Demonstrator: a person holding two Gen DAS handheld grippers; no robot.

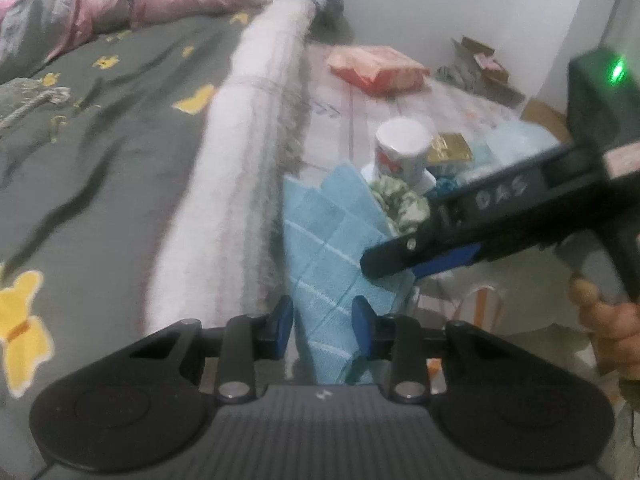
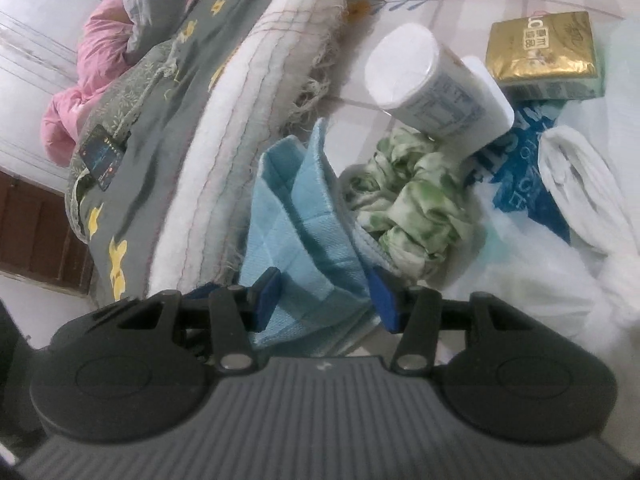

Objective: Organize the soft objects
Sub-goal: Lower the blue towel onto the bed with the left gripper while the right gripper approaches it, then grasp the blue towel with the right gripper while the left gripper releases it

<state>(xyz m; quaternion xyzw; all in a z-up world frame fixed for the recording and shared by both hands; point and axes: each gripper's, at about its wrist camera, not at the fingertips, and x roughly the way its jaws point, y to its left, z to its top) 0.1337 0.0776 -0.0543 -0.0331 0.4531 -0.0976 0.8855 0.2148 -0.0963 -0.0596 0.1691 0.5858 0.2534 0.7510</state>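
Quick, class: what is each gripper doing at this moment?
Left gripper: jaws partly apart around the blue cloth; grip cannot be told.
Right gripper: also around the blue cloth; grip cannot be told.

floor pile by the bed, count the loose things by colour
blue: 1, cloth
green-white: 1, scrunchie
white: 2, tub, socks
gold: 1, packet
orange: 1, pack
total: 6
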